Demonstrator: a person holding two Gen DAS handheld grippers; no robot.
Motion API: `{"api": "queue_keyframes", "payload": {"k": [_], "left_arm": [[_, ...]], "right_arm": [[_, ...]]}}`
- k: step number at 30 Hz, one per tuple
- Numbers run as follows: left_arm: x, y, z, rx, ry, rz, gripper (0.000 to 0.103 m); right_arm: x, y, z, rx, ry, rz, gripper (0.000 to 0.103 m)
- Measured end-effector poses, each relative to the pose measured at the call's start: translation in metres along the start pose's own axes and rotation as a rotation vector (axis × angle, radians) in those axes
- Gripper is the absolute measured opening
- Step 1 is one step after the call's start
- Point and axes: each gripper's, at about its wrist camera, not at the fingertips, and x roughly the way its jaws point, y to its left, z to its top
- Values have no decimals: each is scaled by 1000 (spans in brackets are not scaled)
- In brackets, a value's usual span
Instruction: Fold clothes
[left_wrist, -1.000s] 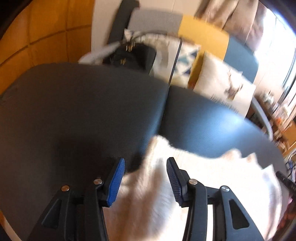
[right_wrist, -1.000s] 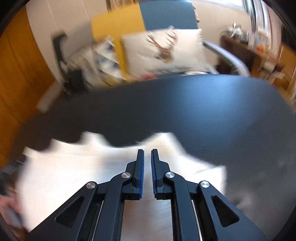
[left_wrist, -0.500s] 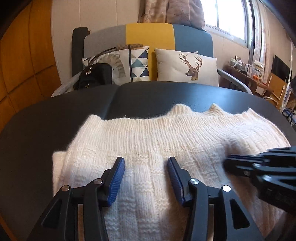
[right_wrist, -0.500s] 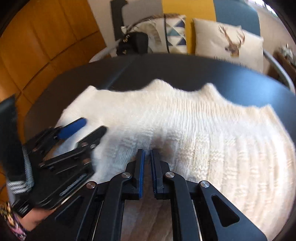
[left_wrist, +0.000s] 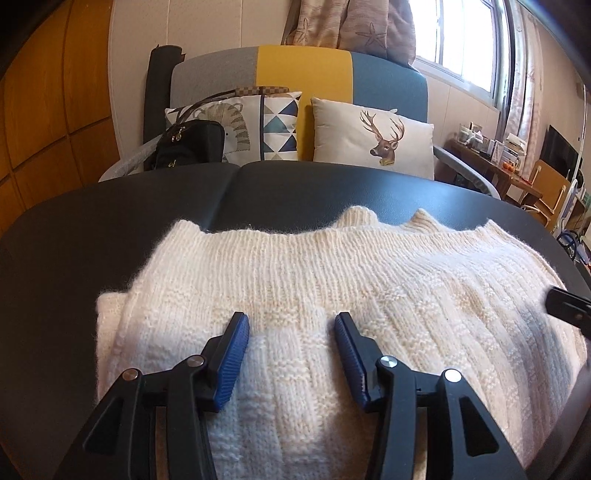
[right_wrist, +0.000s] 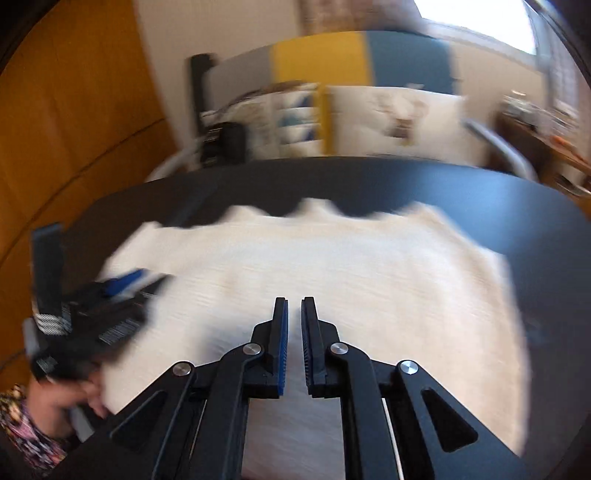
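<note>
- Your left gripper (left_wrist: 291, 325) hangs over the near part of the cream knitted sweater (left_wrist: 369, 280), its blue-padded fingers (left_wrist: 232, 354) spread moderately apart with only flat knit showing in the gap; nothing is pinched.
- Your right gripper (right_wrist: 294, 306) has its fingers nearly together, a slim slit left between the blue pads (right_wrist: 282, 347). Its jaws are opening very slightly, and no cloth sits between them.
- The sweater lies spread across the dark table (left_wrist: 92, 229), filling the middle and reaching toward 3 o'clock in the left wrist view. Its far edge is scalloped with two small peaks around 12 to 1 o'clock.
- At 9 o'clock in that view, a folded layer of the sweater peeks out from under the top layer.
- In the left wrist view, the tip of your right gripper enters at 3 o'clock, above the sweater's right side.
- In the blurred right wrist view, your left gripper sits at 9 o'clock over the sweater's left edge, with your hand (right_wrist: 62, 402) and a patterned sleeve (right_wrist: 22, 428) at 8 o'clock.
- Beyond the table at 12 o'clock stands a sofa (left_wrist: 303, 70) in grey, yellow and blue panels.
- On it rest a deer-print cushion (left_wrist: 373, 136), a triangle-pattern cushion (left_wrist: 280, 125) and a black handbag (left_wrist: 192, 146) toward 11 o'clock.
</note>
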Motion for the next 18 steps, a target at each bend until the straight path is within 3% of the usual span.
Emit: {"api": "queue_keyframes", "payload": {"k": [6, 8, 14, 18], "left_arm": [[0, 0, 2, 8, 3, 5, 50], [1, -1, 3, 33, 6, 11, 52], [2, 4, 11, 127, 33, 3, 53], [-9, -11, 24, 170, 45, 38, 48]], "right_arm": [[-12, -92, -29, 199, 70, -142, 7], [-16, -112, -34, 286, 61, -58, 7], [-27, -110, -53, 327, 143, 73, 7], [-46, -114, -67, 399, 112, 193, 12]]}}
